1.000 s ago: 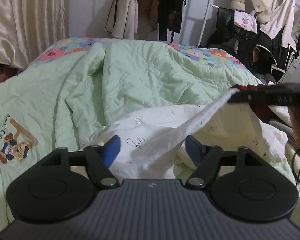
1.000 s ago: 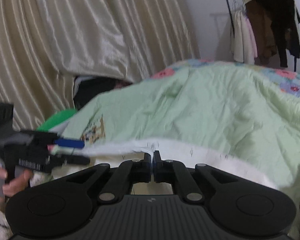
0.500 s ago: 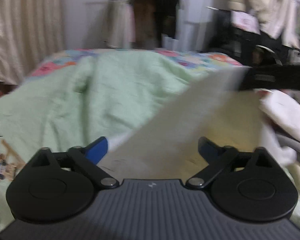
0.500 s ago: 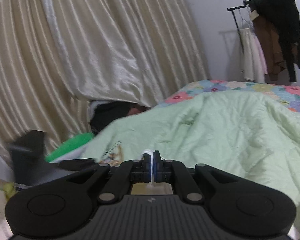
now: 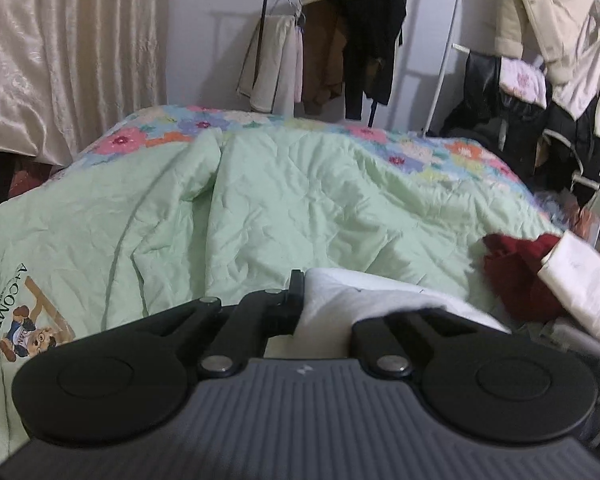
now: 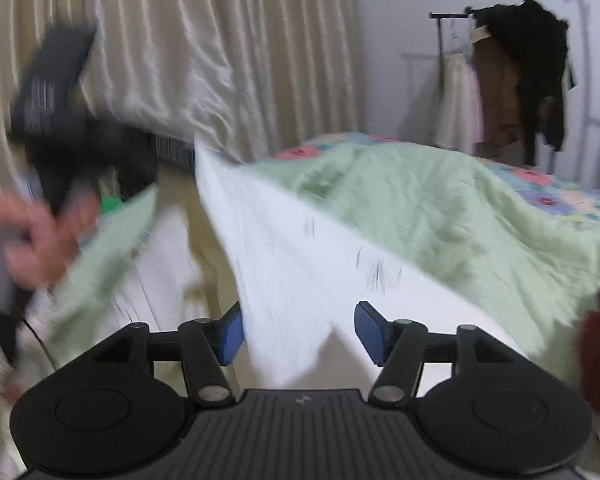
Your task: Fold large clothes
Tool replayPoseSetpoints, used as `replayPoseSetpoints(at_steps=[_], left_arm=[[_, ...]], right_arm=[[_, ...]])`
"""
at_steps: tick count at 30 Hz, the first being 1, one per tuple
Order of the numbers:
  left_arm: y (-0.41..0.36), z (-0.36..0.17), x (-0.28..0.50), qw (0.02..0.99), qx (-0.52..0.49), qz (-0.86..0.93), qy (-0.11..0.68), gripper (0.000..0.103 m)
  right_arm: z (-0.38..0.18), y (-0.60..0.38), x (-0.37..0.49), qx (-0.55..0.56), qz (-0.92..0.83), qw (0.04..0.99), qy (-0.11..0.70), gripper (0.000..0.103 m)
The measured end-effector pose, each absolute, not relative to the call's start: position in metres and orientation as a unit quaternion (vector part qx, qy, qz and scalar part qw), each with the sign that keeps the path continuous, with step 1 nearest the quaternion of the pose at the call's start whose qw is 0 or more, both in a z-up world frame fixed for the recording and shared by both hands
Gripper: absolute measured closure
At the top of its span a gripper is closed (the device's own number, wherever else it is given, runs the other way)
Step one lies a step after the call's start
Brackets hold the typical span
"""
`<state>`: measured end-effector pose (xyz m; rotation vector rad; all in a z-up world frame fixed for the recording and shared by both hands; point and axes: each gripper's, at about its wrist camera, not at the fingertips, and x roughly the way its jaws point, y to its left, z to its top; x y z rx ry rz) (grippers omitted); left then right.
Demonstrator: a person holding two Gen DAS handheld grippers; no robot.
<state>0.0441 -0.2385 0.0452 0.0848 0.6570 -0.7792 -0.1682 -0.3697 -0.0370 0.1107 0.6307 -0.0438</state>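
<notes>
Left gripper: the black two-finger left gripper is closed tight. It pinches a fold of the white cloth with small dark prints. Its jaws have just been closing, and the cloth is between them.
Right gripper: the black right gripper with blue pads stands partly open. Its jaws have just been opening. A flap of the white cloth hangs between the pads, but they do not squeeze it.
White cloth: it is pulled up off the bed. In the right wrist view it runs in a long sheet from the left gripper, high on the left, down to the right gripper.
Hand: a person's hand holds the left gripper's handle. It looks blurry.
Bed: a soft pale green quilt with a cartoon bear picture covers it. A flowery sheet peeks out at the far end.
Red cloth: a dark red cloth lies just beside the white cloth.
Room: shiny cream curtains hang behind. A rack of coats stands by the wall.
</notes>
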Motion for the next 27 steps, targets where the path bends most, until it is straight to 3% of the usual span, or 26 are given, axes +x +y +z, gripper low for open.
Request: replayPoseSetpoints(at_steps=[4, 6, 7, 8, 9, 13, 15, 17, 24, 27], left_arm=[[-0.219, 0.066, 0.033, 0.873, 0.018, -0.389, 0.294, 0.103], [-0.207, 0.075, 0.029, 0.871, 0.011, -0.398, 0.287, 0.102], [-0.202, 0.077, 0.027, 0.870, 0.010, -0.401, 0.286, 0.102], [-0.199, 0.076, 0.027, 0.869, 0.010, -0.402, 0.289, 0.100], [-0.198, 0.072, 0.027, 0.867, 0.013, -0.403, 0.293, 0.100], [-0.201, 0.044, 0.033, 0.870, 0.046, -0.381, 0.309, 0.089], [-0.208, 0.023, 0.040, 0.872, 0.071, -0.360, 0.324, 0.064], [-0.216, 0.002, 0.050, 0.866, 0.088, -0.350, 0.347, 0.053], [-0.223, -0.032, 0.056, 0.863, 0.172, -0.305, 0.364, 0.034], [-0.209, -0.022, 0.059, 0.871, 0.160, -0.297, 0.356, 0.034]], right_arm=[[-0.052, -0.358, -0.171, 0.032, -0.108, 0.939, 0.325, 0.039], [-0.056, -0.373, -0.170, 0.043, -0.150, 0.933, 0.325, 0.044], [-0.056, -0.382, -0.170, 0.054, -0.162, 0.930, 0.325, 0.063], [-0.056, -0.394, -0.171, 0.068, -0.164, 0.929, 0.326, 0.089], [-0.053, -0.405, -0.171, 0.082, -0.163, 0.927, 0.327, 0.097], [-0.028, -0.444, -0.174, 0.122, -0.167, 0.934, 0.292, 0.099], [-0.002, -0.457, -0.175, 0.104, -0.182, 0.944, 0.256, 0.099], [0.028, -0.470, -0.176, 0.102, -0.182, 0.953, 0.219, 0.099], [0.094, -0.483, -0.173, 0.077, -0.145, 0.969, 0.186, 0.099], [0.104, -0.482, -0.175, 0.064, -0.137, 0.970, 0.190, 0.099]])
